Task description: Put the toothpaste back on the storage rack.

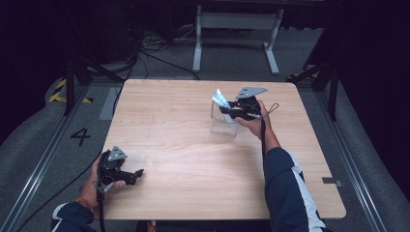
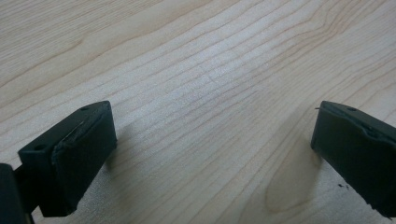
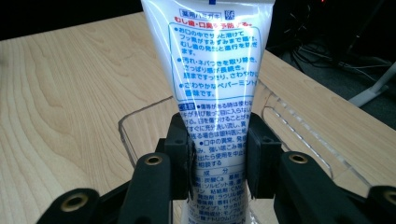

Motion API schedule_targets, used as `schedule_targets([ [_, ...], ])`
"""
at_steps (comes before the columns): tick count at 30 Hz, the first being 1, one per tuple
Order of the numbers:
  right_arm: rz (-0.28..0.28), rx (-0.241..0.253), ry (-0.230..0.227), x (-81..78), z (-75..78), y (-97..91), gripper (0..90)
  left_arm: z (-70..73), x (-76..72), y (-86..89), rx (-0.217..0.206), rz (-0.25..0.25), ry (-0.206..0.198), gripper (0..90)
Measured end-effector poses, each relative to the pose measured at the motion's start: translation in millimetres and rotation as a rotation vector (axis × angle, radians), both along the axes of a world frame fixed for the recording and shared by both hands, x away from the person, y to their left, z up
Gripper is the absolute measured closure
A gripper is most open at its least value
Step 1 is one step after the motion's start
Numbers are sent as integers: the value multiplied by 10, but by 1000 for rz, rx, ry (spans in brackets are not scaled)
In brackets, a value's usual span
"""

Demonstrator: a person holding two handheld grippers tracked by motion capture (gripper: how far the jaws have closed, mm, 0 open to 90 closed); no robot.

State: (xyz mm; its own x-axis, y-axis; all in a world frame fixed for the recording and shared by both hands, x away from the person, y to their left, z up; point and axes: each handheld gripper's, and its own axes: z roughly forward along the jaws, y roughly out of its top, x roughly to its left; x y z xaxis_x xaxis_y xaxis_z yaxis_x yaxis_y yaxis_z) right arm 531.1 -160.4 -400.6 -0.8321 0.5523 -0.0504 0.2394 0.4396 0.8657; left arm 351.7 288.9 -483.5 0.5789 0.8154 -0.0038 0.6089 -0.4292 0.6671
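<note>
left tool [image 1: 138, 174]: sitting at the near left corner of the worktop [image 1: 193, 159], held in the person's left hand [image 1: 96, 186]. Jaws are spread wide with nothing but bare wood grain between them in the left gripper view. The pads [image 2: 79, 158] look to be right down at the surface, can't tell if they actually touch it.

worktop: light wood, squarish, with grey carpet floor [image 1: 43, 145] around it.

clear container [image 1: 223, 123]: see-through plastic box, right of centre toward the far side of the worktop. In the right gripper view its rim [image 3: 140, 114] curves around right behind the jaws.

tube [image 3: 215, 70]: white squeeze tube with blue and red print, standing upright over the clear container, lower end down inside it as far as I can tell. In the high view its top pokes up above the box [image 1: 221, 98].

right tool [image 1: 227, 112]: held in the right hand [image 1: 254, 123] on the right side of the container, jaws pinching the tube from both sides around its lower half, pads pressed flat against it.
</note>
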Motion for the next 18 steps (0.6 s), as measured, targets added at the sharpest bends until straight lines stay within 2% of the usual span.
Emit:
schedule_targets([
  [10,5,-52,22,12,-19,50,670,0,0,0,0,0,0,6],
  [16,-3,-134,56,30,-56,70,647,1,1,1,1,-2,0,6],
  [18,-4,-144,63,35,-73,66,640,0,0,1,1,-2,0,6],
])
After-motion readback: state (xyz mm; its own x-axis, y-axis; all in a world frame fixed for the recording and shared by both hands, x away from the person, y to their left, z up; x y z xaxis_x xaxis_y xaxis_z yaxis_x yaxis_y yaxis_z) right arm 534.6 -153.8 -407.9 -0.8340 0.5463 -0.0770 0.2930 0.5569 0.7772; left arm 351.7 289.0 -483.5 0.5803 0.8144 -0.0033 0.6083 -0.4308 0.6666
